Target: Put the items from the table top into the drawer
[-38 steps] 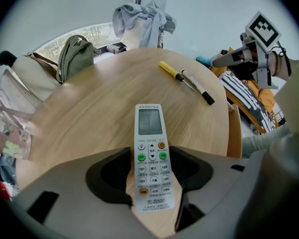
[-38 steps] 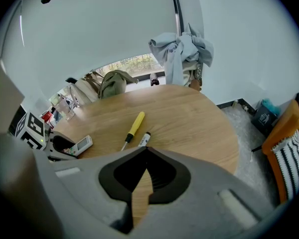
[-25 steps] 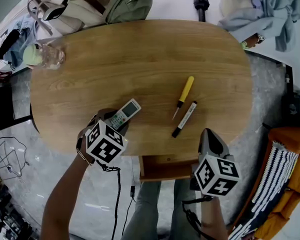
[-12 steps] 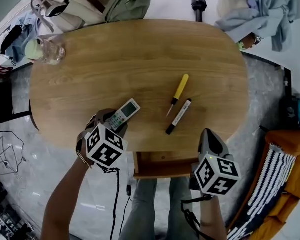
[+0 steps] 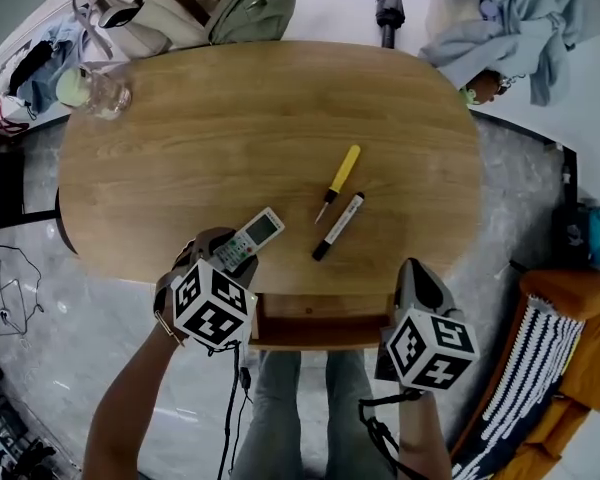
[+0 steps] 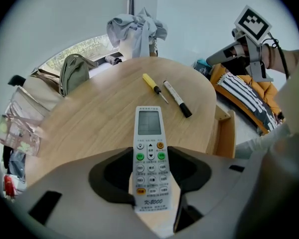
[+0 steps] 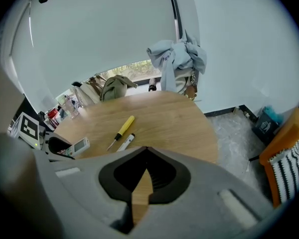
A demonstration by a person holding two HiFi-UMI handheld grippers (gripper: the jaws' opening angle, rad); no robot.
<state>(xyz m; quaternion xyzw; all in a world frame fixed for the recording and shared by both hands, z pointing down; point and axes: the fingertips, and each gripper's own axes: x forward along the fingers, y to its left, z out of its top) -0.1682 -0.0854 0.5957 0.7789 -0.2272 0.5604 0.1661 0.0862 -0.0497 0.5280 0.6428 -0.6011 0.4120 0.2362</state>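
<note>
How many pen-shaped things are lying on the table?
2. The yellow screwdriver lies near the middle of the table; the marker lies just beside it, toward the near edge. None look hidden.

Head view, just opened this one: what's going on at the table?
A person with a handheld gripper in each hand is clearing a wooden table into the drawer, which stands open under the table's near edge. The left gripper is clamped on a white remote control close to that edge. The right gripper hangs near the drawer's right end, jaws together and empty. A yellow screwdriver and a marker lie side by side on the table, not yet put away.
</note>
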